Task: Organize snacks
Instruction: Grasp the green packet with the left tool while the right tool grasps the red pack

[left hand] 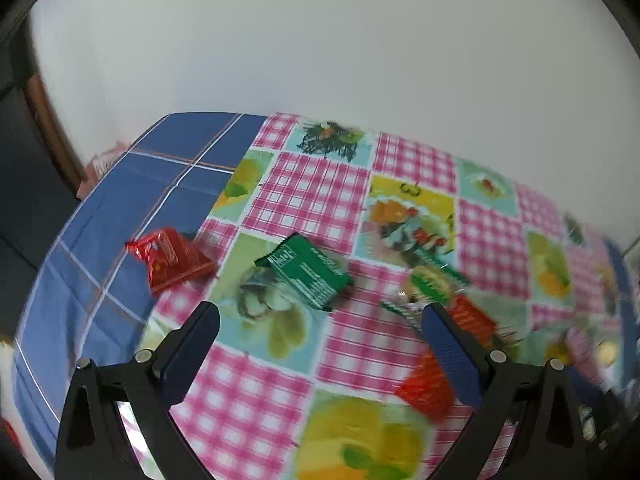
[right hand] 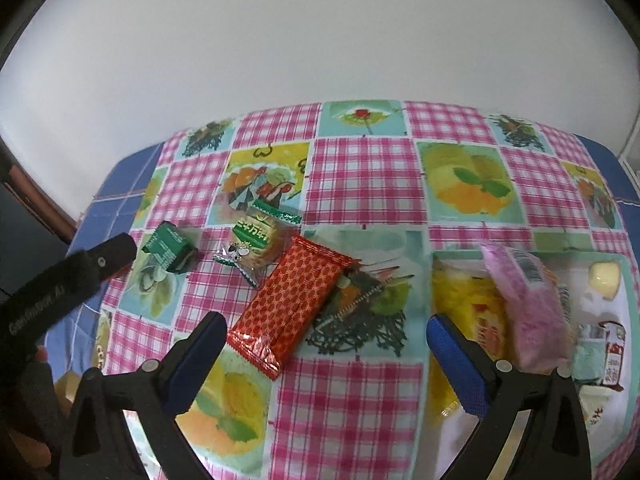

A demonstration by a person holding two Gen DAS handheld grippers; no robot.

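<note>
My left gripper (left hand: 320, 318) hangs open over the checked tablecloth, holding nothing. Just beyond its fingertips lies a small green packet (left hand: 308, 276). To the left, on the blue cloth, sits a small red packet (left hand: 172, 260). A green-and-clear snack packet (left hand: 428, 284) and a long red wrapper (left hand: 432, 380) lie by its right finger. My right gripper (right hand: 326, 330) is open and empty too, and the long red wrapper (right hand: 292, 304) lies slantwise between its fingertips. Farther left are the green-and-clear packet (right hand: 256, 240) and the green packet (right hand: 170, 250).
A pale tray (right hand: 596, 312) at the right holds a pink packet (right hand: 528, 304), a yellow packet (right hand: 468, 300) and small items. One of the left gripper's black fingers (right hand: 112, 254) reaches in from the left. A white wall stands behind the table.
</note>
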